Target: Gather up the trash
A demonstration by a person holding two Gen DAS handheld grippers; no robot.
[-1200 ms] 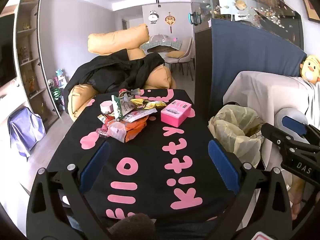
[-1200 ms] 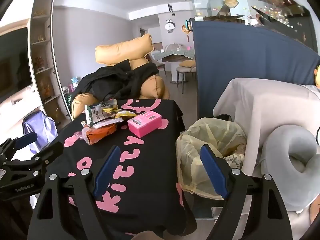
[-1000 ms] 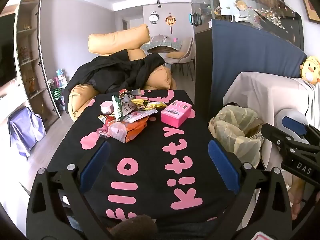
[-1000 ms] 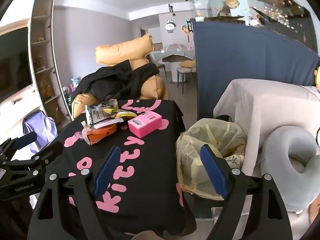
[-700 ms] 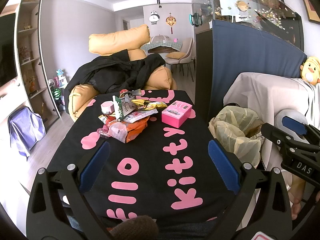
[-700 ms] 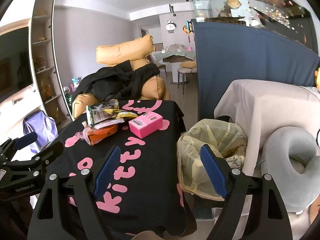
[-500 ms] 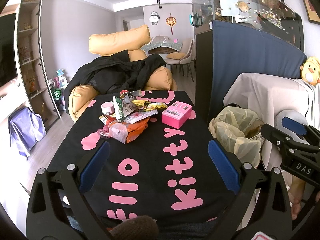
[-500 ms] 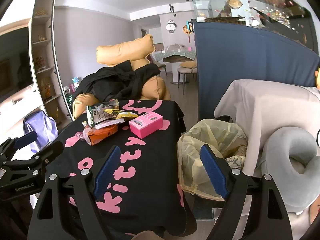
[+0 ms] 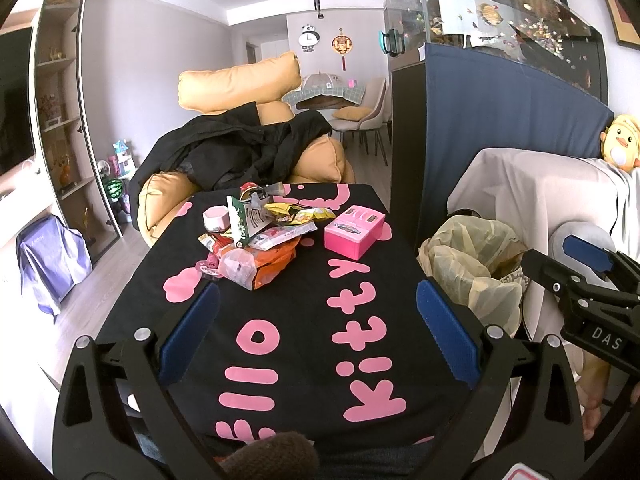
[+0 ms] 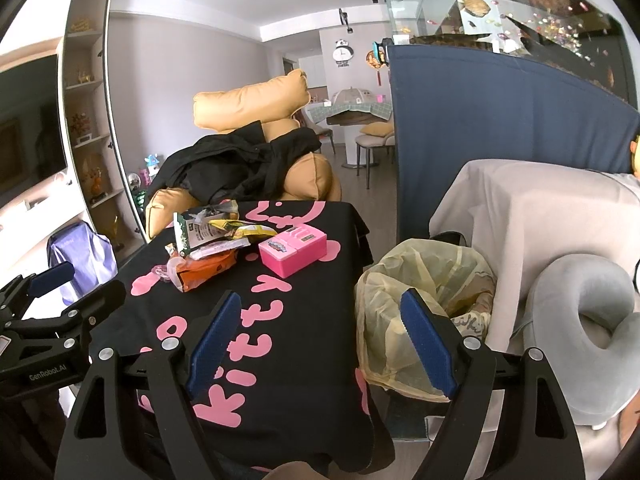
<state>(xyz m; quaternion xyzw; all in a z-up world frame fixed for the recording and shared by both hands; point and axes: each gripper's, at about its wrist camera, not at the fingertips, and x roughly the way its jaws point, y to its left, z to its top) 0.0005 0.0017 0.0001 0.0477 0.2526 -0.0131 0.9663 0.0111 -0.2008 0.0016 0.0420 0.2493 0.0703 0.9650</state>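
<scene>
A heap of trash lies at the far end of the black table [image 9: 296, 320] with pink lettering: an orange wrapper [image 9: 272, 264], a green-and-white packet [image 9: 244, 220], a yellow wrapper [image 9: 300, 216] and a small pink cup [image 9: 215, 217]. In the right wrist view the same heap [image 10: 208, 248] sits left of centre. A bin lined with a yellowish bag [image 9: 476, 268] [image 10: 420, 292] stands off the table's right edge. My left gripper [image 9: 316, 332] hangs open over the near table, well short of the heap. My right gripper [image 10: 318, 340] is open near the bin, holding nothing.
A pink box [image 9: 354, 232] [image 10: 292, 250] rests beside the heap. Behind the table is an orange beanbag chair [image 9: 240, 88] with black clothing [image 9: 240, 152]. A covered sofa [image 10: 532, 216] with a grey neck pillow [image 10: 588, 320] is at right, a blue partition [image 9: 500, 120] behind.
Both views have crept very slightly; the heap and pink box sit marginally farther right in frame. Both grippers stay open and nothing has been picked up.
</scene>
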